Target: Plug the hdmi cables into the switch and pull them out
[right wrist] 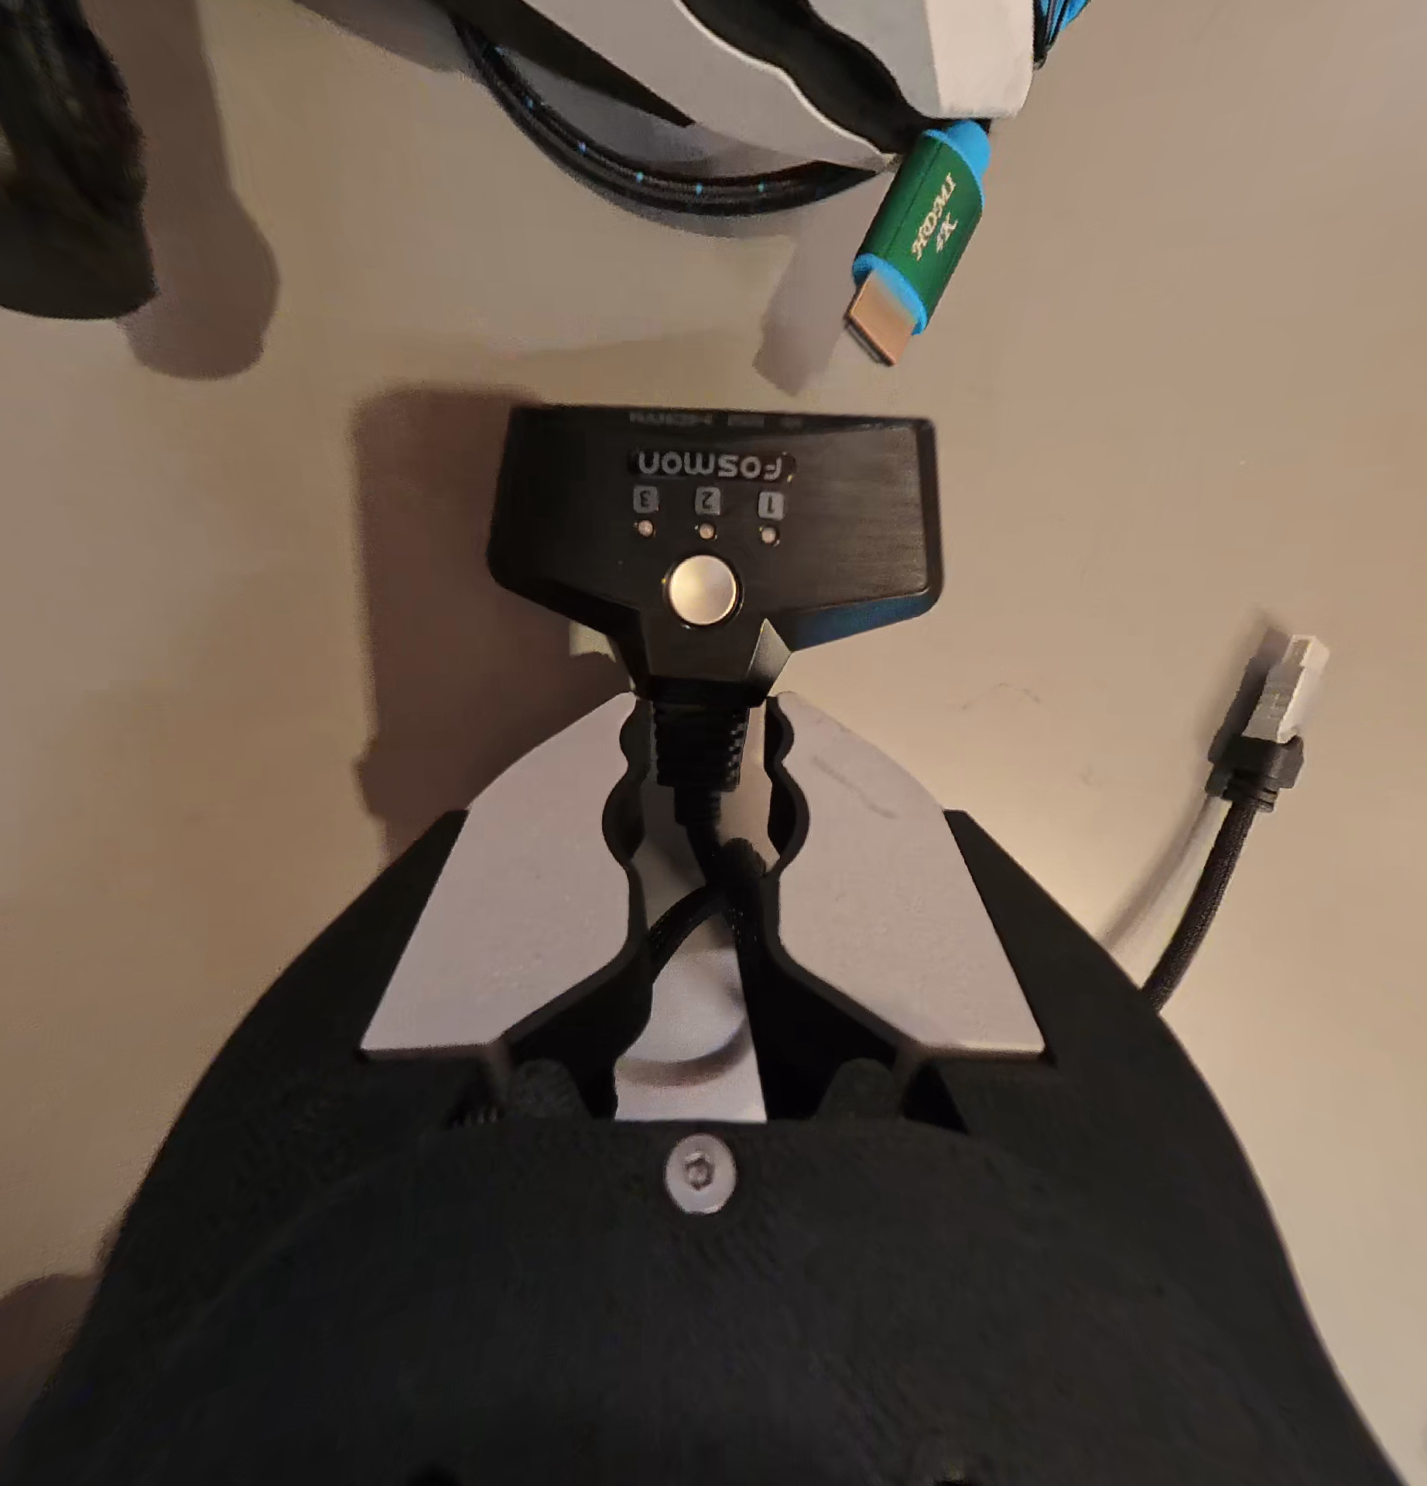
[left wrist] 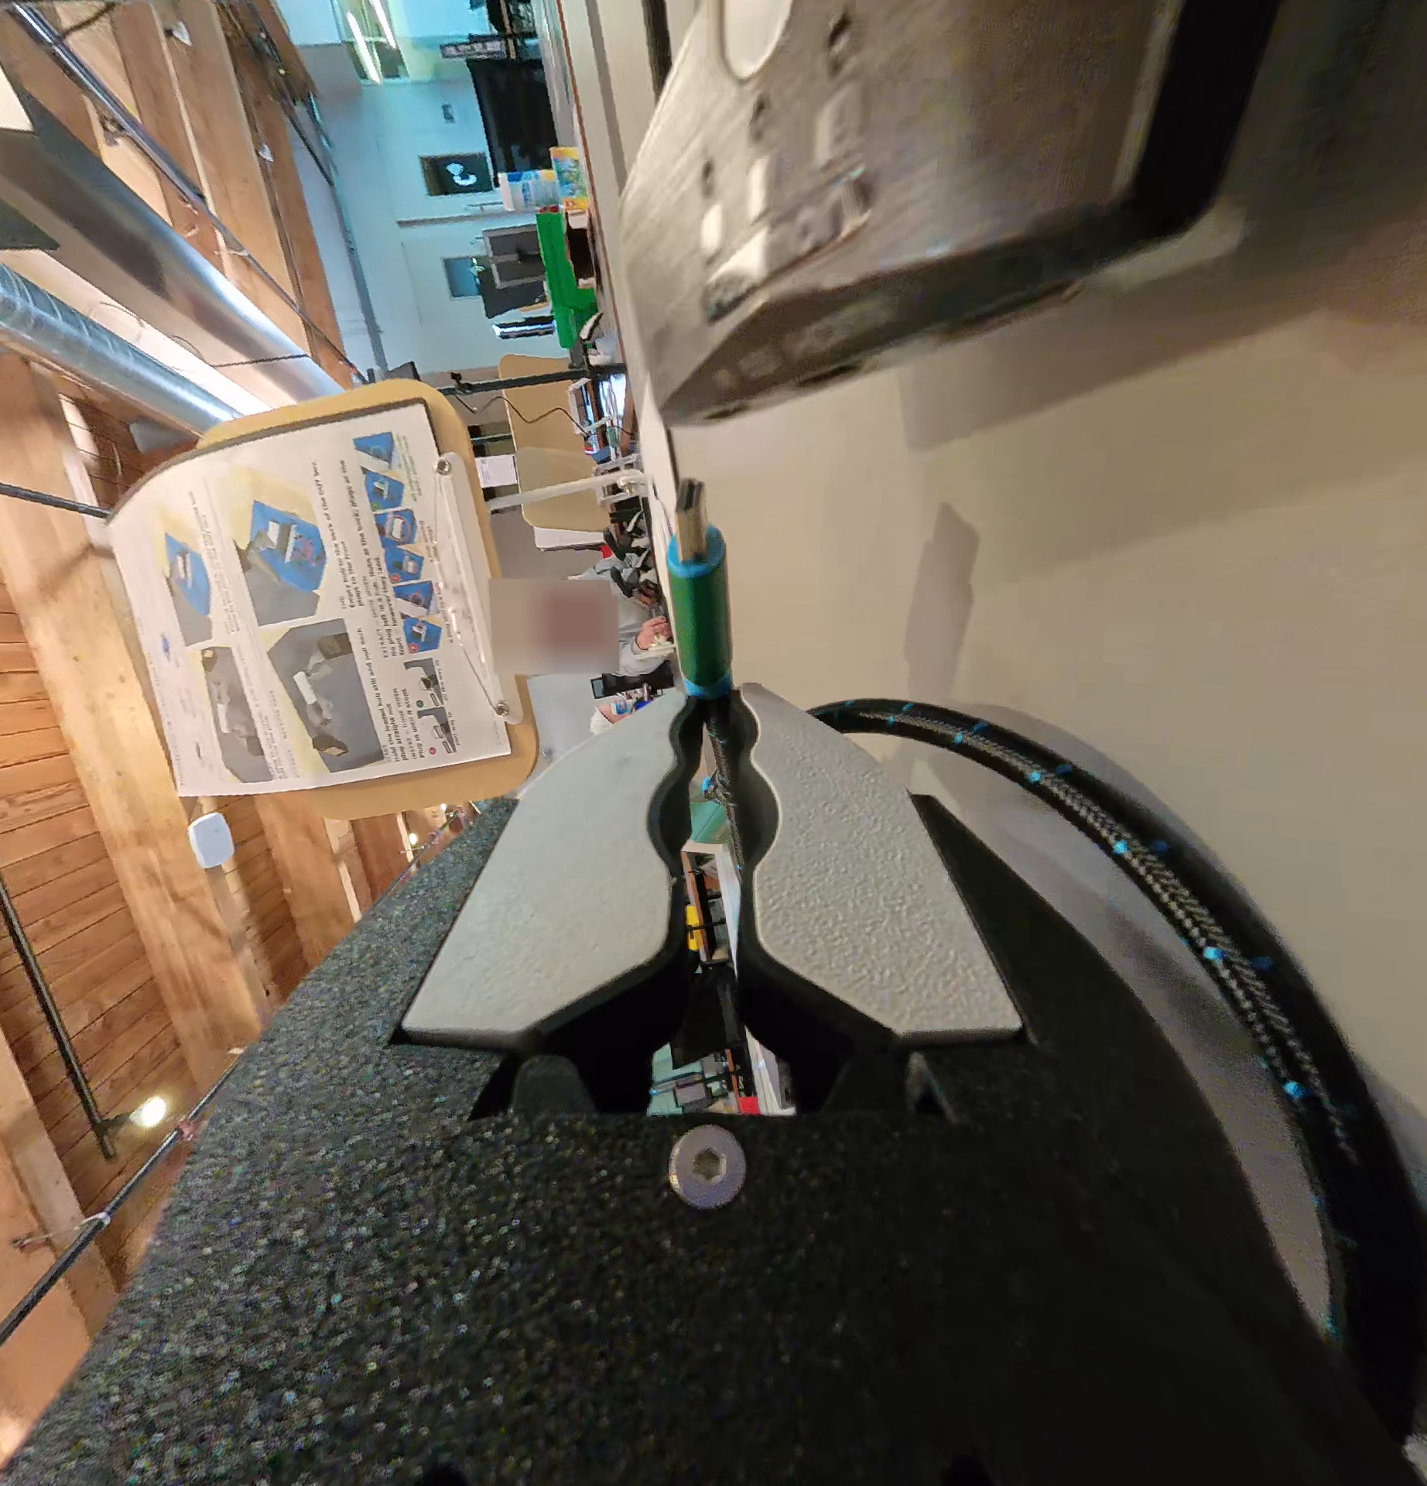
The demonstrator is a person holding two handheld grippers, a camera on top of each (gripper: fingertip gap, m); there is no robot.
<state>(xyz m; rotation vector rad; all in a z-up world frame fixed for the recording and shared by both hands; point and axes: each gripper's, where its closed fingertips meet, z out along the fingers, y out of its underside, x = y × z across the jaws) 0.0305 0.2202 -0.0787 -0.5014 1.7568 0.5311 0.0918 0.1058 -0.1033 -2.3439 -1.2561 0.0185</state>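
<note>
1. The left gripper (left wrist: 714, 708) has its jaws nearly together on the black braided cable (left wrist: 1096, 812), pinching it just behind the green plug (left wrist: 698, 615). That hold probably leaves the plug's whole body and metal tip free ahead of the fingers.
2. The plug's long axis runs straight on from the fingers; its metal tip leads, aimed toward the black switch box (left wrist: 895, 201), near it but apart.
3. Behind the pinch, the cable loops out to one side of the gripper and curves back.
4. The right gripper (right wrist: 698, 720) has its jaws narrowly parted around the ribbed black collar (right wrist: 698, 748) where the box's own lead leaves it; both fingers look pressed to it, seemingly steadying the box.
5. The switch box (right wrist: 714, 515) lies flat on the pale table (right wrist: 1177, 482), its wide end pointing away from the right gripper toward the plug.
6. A grey connector (right wrist: 1281, 691) lies loose on the table, well off to the side.
</note>
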